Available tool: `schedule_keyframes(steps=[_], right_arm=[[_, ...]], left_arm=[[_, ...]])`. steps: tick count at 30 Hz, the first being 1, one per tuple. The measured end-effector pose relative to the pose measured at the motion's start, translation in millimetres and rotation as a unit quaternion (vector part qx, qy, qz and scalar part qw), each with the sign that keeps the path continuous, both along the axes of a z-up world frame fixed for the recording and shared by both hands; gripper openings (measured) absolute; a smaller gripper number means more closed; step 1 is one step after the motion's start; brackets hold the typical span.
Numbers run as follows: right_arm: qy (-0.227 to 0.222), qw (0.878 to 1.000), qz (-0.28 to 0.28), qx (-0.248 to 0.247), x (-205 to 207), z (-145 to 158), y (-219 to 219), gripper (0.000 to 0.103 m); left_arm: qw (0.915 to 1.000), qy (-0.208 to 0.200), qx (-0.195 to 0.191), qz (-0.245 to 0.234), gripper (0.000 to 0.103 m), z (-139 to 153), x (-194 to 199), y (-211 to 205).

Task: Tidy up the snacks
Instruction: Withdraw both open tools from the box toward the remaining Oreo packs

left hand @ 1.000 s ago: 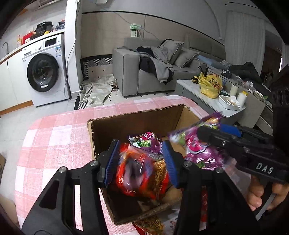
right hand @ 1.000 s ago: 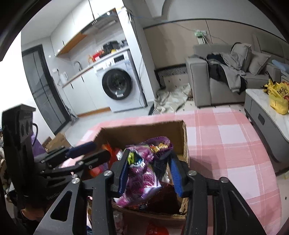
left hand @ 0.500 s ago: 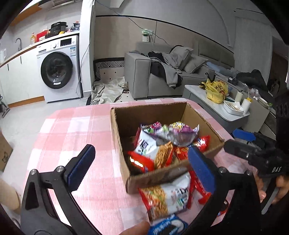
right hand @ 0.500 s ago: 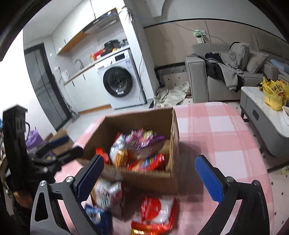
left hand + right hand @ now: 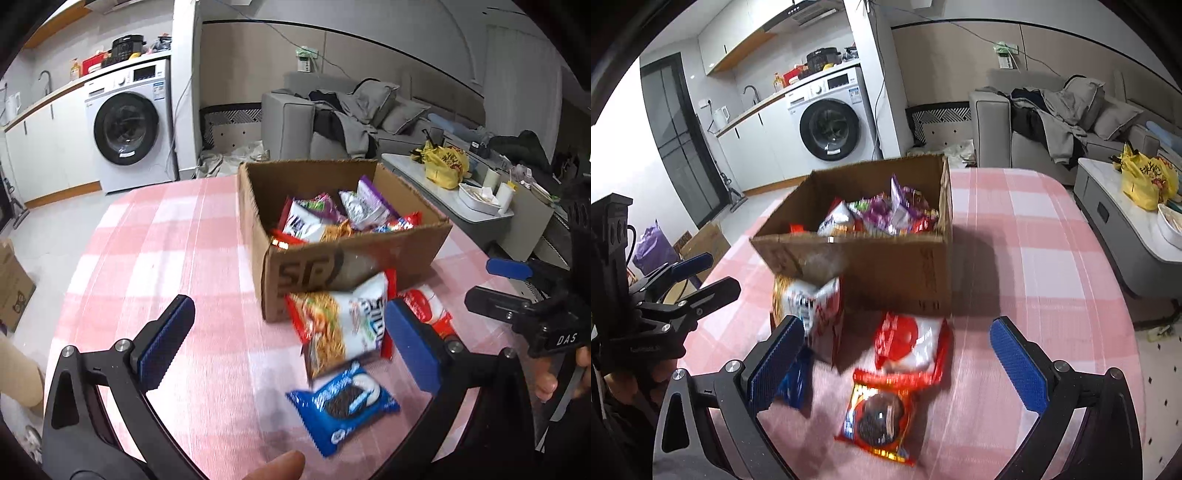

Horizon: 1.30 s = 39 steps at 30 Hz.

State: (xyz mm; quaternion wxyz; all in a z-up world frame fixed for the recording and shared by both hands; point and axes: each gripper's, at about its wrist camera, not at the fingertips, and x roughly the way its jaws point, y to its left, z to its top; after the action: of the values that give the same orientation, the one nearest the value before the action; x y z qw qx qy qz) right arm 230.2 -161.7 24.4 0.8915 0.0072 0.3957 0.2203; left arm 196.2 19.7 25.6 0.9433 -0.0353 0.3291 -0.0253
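Note:
A cardboard box point(image 5: 354, 266) point(image 5: 894, 273) on the pink checked table holds several snack packets point(image 5: 332, 218) point(image 5: 886, 214). In front of it lie a noodle snack bag point(image 5: 340, 325) point(image 5: 809, 306), a blue cookie pack point(image 5: 343, 402) point(image 5: 792, 384), a red and white bag point(image 5: 910, 343) point(image 5: 424, 310) and a red cookie pack point(image 5: 877, 417). My left gripper point(image 5: 284, 336) is open and empty, near side of the box. My right gripper point(image 5: 897, 362) is open and empty above the loose packs. Each gripper also shows in the other view: the right one point(image 5: 498, 284), the left one point(image 5: 701, 273).
The table point(image 5: 166, 258) point(image 5: 1034, 258) drops off to the floor at left. A washing machine point(image 5: 125, 136) and a grey sofa point(image 5: 332, 125) stand behind. A coffee table point(image 5: 1126, 221) with a yellow bag stands at right. Cardboard boxes point(image 5: 11, 280) sit on the floor.
Both grippers let go of their snack bags into the box, opened wide and pulled back toward the near side, so the loose packs in front of the box came into view.

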Motion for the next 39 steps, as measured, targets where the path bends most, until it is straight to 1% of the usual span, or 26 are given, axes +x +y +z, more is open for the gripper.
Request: schedule_keyframes(steps=[4,11,12,14,15,19,25,29,34,39], right_arm=[[0.010,1.000,0.000,-0.006,-6.8,-6.2,-1.3,0.103],[0.019,1.000,-0.005,-0.013,-16.1,-11.7,-7.0,0.103],[0.028,0.999,-0.008,-0.023,-18.2,-15.2,-8.7,0.103],[0.030,0.999,-0.011,-0.028,-19.4,-17.4,-9.9,0.103],[0.035,0.999,-0.009,-0.030,-20.1,-20.2,-10.1,0.102],[0.049,0.998,0.002,-0.039,-17.9,-31.1,-5.7,0.103],[0.062,0.996,0.024,-0.058,-18.5,-45.1,6.8,0.103],[0.070,0.995,0.025,-0.066,-16.6,-51.9,10.6,0.103],[0.082,0.994,0.022,-0.075,-13.7,-62.6,9.9,0.103],[0.089,0.993,0.027,-0.076,-10.0,-67.1,8.8,0.103]], left_arm=[[0.9999,0.014,0.002,-0.003,0.102,-12.7,-9.1,-7.0],[0.9993,0.035,0.009,-0.010,0.102,-25.5,-20.6,-17.8],[0.9992,0.036,0.009,-0.011,0.102,-27.7,-21.8,-18.8],[0.9989,0.045,0.011,-0.008,0.102,-32.2,-24.4,-21.2],[0.9986,0.051,0.011,-0.006,0.102,-30.5,-18.9,-19.5],[0.9970,0.077,0.007,0.003,0.102,-41.8,-16.4,-25.2],[0.9960,0.087,0.017,-0.009,0.102,-53.7,-14.1,-35.1],[0.9935,0.112,0.018,-0.006,0.102,-64.9,-6.9,-35.1],[0.9922,0.125,-0.005,-0.005,0.102,-72.8,-0.3,-32.0],[0.9914,0.130,-0.005,-0.015,0.102,-79.1,2.0,-40.5]])
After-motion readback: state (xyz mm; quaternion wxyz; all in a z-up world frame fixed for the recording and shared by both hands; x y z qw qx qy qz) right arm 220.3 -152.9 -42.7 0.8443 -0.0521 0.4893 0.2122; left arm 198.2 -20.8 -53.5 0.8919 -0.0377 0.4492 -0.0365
